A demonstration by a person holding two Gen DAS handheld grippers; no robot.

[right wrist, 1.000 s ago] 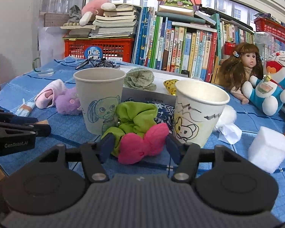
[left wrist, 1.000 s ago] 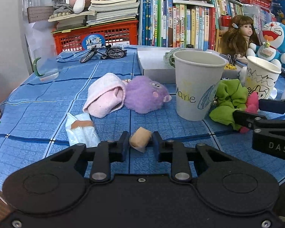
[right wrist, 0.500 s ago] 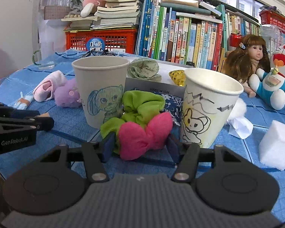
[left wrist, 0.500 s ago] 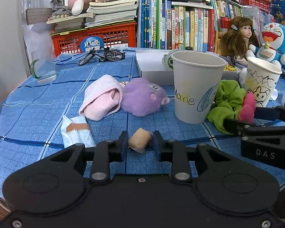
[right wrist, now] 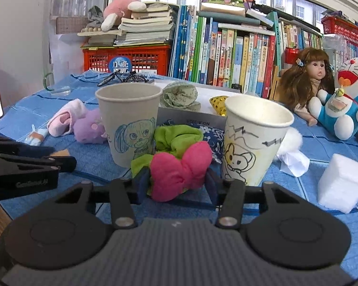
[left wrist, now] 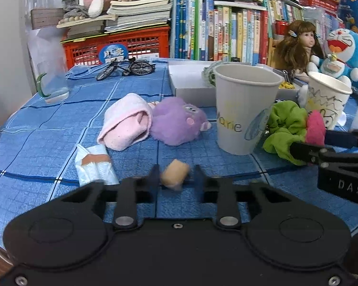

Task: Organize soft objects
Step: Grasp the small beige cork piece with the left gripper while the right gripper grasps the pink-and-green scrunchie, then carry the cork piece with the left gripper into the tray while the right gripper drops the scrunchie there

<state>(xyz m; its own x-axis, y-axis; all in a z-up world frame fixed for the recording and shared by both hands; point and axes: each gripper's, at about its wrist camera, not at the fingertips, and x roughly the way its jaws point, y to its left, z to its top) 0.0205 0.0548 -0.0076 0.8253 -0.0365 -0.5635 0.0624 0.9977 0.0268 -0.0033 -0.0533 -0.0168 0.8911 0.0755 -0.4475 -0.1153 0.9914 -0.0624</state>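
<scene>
My left gripper [left wrist: 176, 175] is shut on a small tan soft piece [left wrist: 174, 176], low over the blue cloth. My right gripper [right wrist: 177, 181] is shut on a pink bow [right wrist: 180, 170] joined to a green scrunchie [right wrist: 176, 138]; they also show in the left wrist view [left wrist: 286, 124]. The bow sits between two paper cups: one with a blue elephant drawing [right wrist: 128, 121] and one with a cat drawing [right wrist: 254, 138]. A rolled pink cloth [left wrist: 126, 121] and a purple plush [left wrist: 176, 121] lie ahead of the left gripper.
A wrapped packet [left wrist: 95, 166] lies left of the left gripper. A white box [left wrist: 191, 81], toy bicycle [left wrist: 126, 68], glass [left wrist: 50, 81], red crate [left wrist: 117, 46], books, a doll [right wrist: 305, 81], a Doraemon plush [right wrist: 343, 102] and a white foam cube [right wrist: 341, 183] surround the cups.
Both grippers have moved forward, closer to the cups. The right gripper's fingers have closed in on the pink bow. The tan piece stays in the left gripper.
</scene>
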